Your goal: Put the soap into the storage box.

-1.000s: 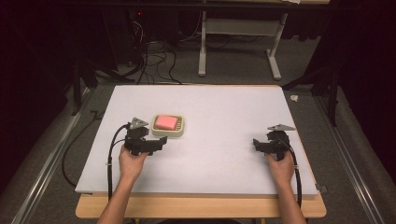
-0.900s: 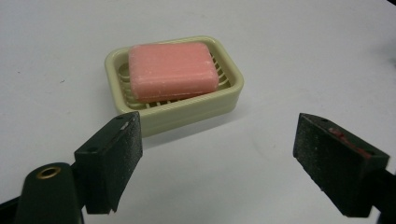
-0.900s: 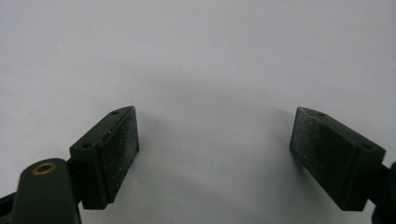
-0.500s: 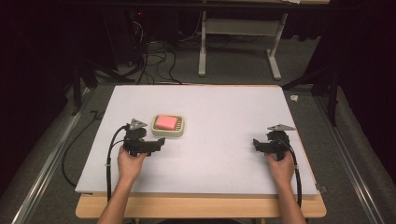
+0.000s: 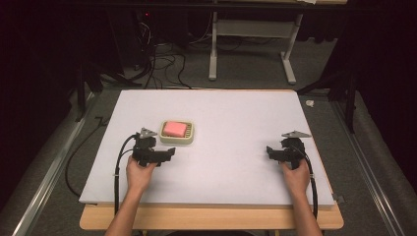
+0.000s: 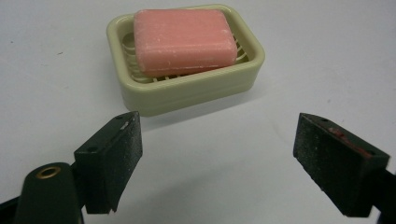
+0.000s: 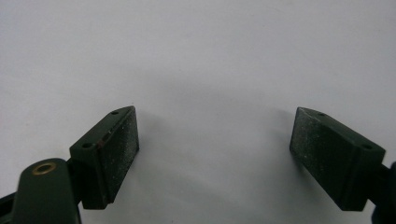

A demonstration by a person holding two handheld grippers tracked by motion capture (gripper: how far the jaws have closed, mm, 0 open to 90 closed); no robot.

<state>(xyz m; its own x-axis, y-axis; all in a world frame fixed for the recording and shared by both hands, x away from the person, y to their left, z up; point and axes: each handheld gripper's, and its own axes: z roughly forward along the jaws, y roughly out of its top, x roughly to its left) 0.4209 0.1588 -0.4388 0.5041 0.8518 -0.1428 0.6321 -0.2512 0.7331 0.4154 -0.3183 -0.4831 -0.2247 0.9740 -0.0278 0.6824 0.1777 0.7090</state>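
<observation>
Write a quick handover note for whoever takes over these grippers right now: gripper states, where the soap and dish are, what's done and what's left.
Left hand-held gripper: jaws wide open, holding nothing, low over the white table, pointed at the dish from just short of it.
Right hand-held gripper: jaws open, holding nothing, over bare table at the right side, far from the dish.
Pink rectangular soap bar: lies in the pale green plastic soap dish, on its ribbed floor, tilted slightly. The dish stands on the left half of the table.
Done: nothing grasped yet; soap and dish look untouched.
Left: probably close the left gripper in on the soap or dish; which one is not yet clear.
</observation>
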